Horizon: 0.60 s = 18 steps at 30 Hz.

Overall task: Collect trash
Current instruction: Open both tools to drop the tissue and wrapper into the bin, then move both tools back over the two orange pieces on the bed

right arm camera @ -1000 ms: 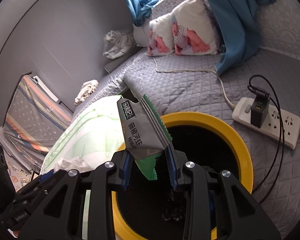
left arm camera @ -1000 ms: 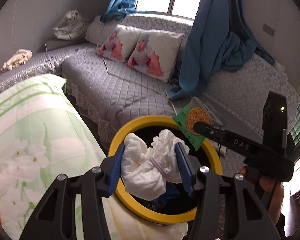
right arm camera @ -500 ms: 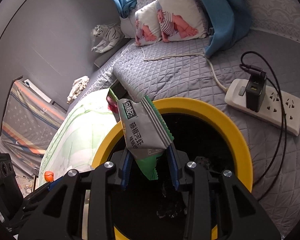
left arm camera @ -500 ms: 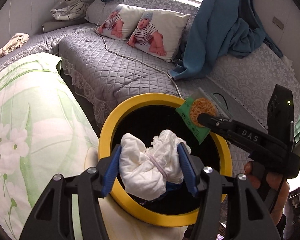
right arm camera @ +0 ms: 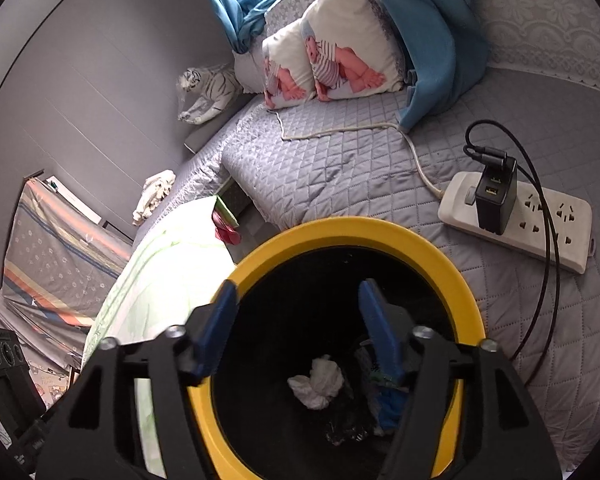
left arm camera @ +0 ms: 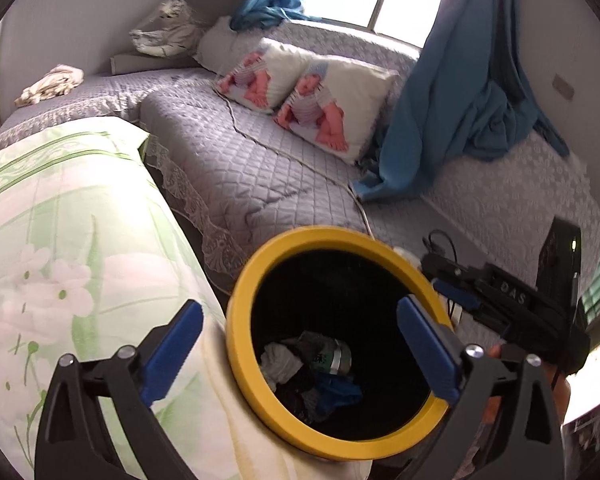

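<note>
Both grippers hang over the mouth of the yellow-rimmed bin (left arm camera: 244, 300), which stands wedged between a green floral quilt (left arm camera: 60, 240) and the grey quilted bed (left arm camera: 240, 168). The left gripper (left arm camera: 300, 344) has just been opening and its blue fingers (left arm camera: 172, 344) now stand wide apart, one over the quilt side of the rim and the other over the bin's dark inside, with nothing between them. The right gripper (right arm camera: 296, 332) has likewise just been opening; its fingers (right arm camera: 216, 328) are spread a fair way and empty, pointing down into the bin. Down at the bottom lies the trash: a crumpled white tissue (right arm camera: 318, 382), a grey-green snack wrapper (left arm camera: 324, 354) beside it, and a scrap of something blue (right arm camera: 390, 404) against the wall. From the left side the right gripper's black body shows just past the far rim, a hand (left arm camera: 556, 392) under it. On the bed near the bin sits a white power strip (right arm camera: 540, 224) with a black charger (right arm camera: 496, 204) plugged in, and two baby-print pillows (right arm camera: 332, 52) lean by a blue curtain (right arm camera: 428, 40).
</note>
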Each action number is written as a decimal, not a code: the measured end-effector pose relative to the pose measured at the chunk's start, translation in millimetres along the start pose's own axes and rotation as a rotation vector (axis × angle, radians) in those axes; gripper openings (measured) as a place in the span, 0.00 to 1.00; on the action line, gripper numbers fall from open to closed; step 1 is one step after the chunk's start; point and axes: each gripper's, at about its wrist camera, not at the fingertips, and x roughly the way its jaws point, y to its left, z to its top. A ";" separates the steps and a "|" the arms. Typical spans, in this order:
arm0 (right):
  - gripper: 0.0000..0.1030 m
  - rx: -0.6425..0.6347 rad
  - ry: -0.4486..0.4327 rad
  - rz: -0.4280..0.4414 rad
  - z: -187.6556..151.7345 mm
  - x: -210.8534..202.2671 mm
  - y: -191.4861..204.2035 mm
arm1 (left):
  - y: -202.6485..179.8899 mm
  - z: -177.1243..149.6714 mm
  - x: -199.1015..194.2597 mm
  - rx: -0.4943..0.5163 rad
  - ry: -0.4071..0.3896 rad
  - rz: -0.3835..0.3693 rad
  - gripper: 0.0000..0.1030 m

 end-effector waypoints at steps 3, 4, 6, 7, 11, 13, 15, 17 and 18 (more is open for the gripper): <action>0.79 -0.009 -0.019 0.016 1.5 -4.4 8.1 | 14.1 6.3 -14.0 -0.046 -0.034 0.012 0.92; 0.80 -0.020 -0.030 0.022 2.0 -6.5 13.4 | 19.1 8.4 -18.8 -0.060 -0.042 0.010 0.92; 0.83 -0.036 -0.047 0.035 2.7 -10.3 22.0 | 32.3 12.5 -31.5 -0.095 -0.068 0.011 0.92; 0.84 -0.046 -0.055 0.045 3.8 -11.7 27.0 | 37.7 14.1 -36.7 -0.108 -0.080 0.017 0.92; 0.87 -0.091 -0.085 0.078 6.6 -19.5 52.6 | 64.4 20.6 -64.8 -0.158 -0.143 0.058 0.92; 0.87 -0.112 -0.084 0.084 7.6 -20.8 65.3 | 80.3 22.5 -81.3 -0.185 -0.174 0.089 0.92; 0.87 -0.138 -0.073 0.120 7.7 -20.7 82.8 | 93.2 22.4 -94.5 -0.210 -0.197 0.103 0.92; 0.87 -0.168 -0.065 0.143 6.4 -20.7 100.7 | 108.3 21.7 -111.3 -0.237 -0.223 0.125 0.92; 0.87 -0.186 -0.063 0.151 5.3 -20.8 110.1 | 115.3 20.7 -119.6 -0.246 -0.236 0.140 0.92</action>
